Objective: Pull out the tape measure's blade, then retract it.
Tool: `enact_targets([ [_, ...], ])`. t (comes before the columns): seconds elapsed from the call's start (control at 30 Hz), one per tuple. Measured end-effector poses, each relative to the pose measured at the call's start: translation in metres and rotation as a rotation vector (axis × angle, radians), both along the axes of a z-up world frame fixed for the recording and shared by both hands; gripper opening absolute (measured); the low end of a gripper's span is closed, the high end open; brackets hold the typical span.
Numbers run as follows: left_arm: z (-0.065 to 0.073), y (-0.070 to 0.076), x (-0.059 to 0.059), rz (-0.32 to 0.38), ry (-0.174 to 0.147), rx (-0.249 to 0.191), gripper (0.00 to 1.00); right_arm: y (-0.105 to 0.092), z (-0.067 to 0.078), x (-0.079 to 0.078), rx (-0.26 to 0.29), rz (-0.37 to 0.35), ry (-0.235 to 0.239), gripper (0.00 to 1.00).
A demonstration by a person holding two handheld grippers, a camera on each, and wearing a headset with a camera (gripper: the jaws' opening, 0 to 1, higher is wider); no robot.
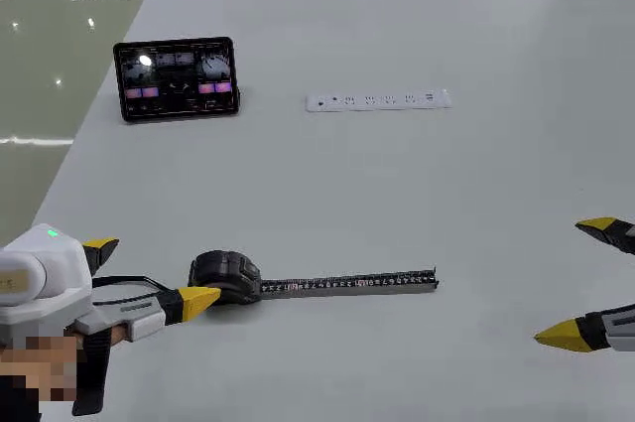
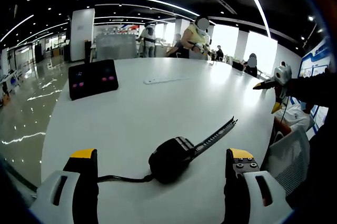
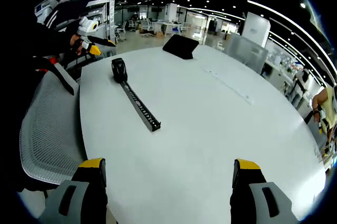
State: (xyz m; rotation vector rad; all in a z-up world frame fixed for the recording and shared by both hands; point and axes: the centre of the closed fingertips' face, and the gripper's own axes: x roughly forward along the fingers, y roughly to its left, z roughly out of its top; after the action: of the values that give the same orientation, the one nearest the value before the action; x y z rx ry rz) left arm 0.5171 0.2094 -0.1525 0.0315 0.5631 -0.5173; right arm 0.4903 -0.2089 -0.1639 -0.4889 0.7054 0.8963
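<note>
1. A white table [image 1: 397, 194] took up most of the head view, and the tape measure [image 1: 225, 276] lay on it in the lower left of the frame.
2. Its dark case sat flat on the tabletop, with the blade [image 1: 349, 283] pulled out and lying flat on the table toward the right of the frame. The blade's tip ended near the lower middle.
3. A thin black strap [image 1: 129, 280] ran from the case toward the left edge of the frame.
4. The left gripper [image 1: 149, 271] came in from the lower left corner, jaws wide apart and clamped on nothing.
5. In the left gripper view the case lay between the two yellow-tipped jaws, clear of both.
6. In the head view the lower yellow tip sat just beside the case's left side; I could not tell whether it touched.
7. The right gripper [image 1: 578, 281] showed at the right edge of the head view, jaws spread apart with nothing between them, well apart from the blade's tip.
8. In the right gripper view the blade's tip lay above the jaws, with bare tabletop between.
9. A dark tablet [image 1: 177, 77] stood propped in the upper left of the head view.
10. A white power strip [image 1: 378, 100] lay to the tablet's right, near the upper middle, well apart from the tape measure.
</note>
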Motion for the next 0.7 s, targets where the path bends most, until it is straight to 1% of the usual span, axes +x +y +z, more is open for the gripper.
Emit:
enact_targets([
  [0.1, -0.001, -0.005, 0.0, -0.005, 0.0, 0.004, 0.99, 0.002, 0.0, 0.002, -0.006, 0.013, 0.011, 0.99],
  [0.23, -0.003, -0.011, 0.001, -0.003, -0.002, 0.008, 0.99, 0.008, -0.001, 0.004, -0.022, 0.052, 0.021, 0.99],
  [0.43, -0.009, -0.015, 0.003, -0.003, -0.003, 0.05, 0.99, 0.017, 0.003, 0.009, -0.032, 0.093, 0.023, 0.99],
  [0.47, -0.009, -0.015, 0.004, 0.004, -0.003, 0.051, 0.99, 0.019, 0.003, 0.009, -0.033, 0.103, 0.024, 0.99],
  [0.53, -0.01, -0.015, 0.006, 0.023, 0.003, 0.039, 0.99, 0.021, 0.002, 0.011, -0.041, 0.117, 0.027, 0.99],
  [0.63, -0.011, -0.015, 0.009, 0.039, 0.005, 0.038, 0.99, 0.024, 0.0, 0.012, -0.05, 0.135, 0.041, 0.99],
  [0.7, -0.01, -0.015, 0.011, 0.044, -0.003, 0.039, 0.99, 0.028, 0.0, 0.012, -0.057, 0.145, 0.044, 0.99],
])
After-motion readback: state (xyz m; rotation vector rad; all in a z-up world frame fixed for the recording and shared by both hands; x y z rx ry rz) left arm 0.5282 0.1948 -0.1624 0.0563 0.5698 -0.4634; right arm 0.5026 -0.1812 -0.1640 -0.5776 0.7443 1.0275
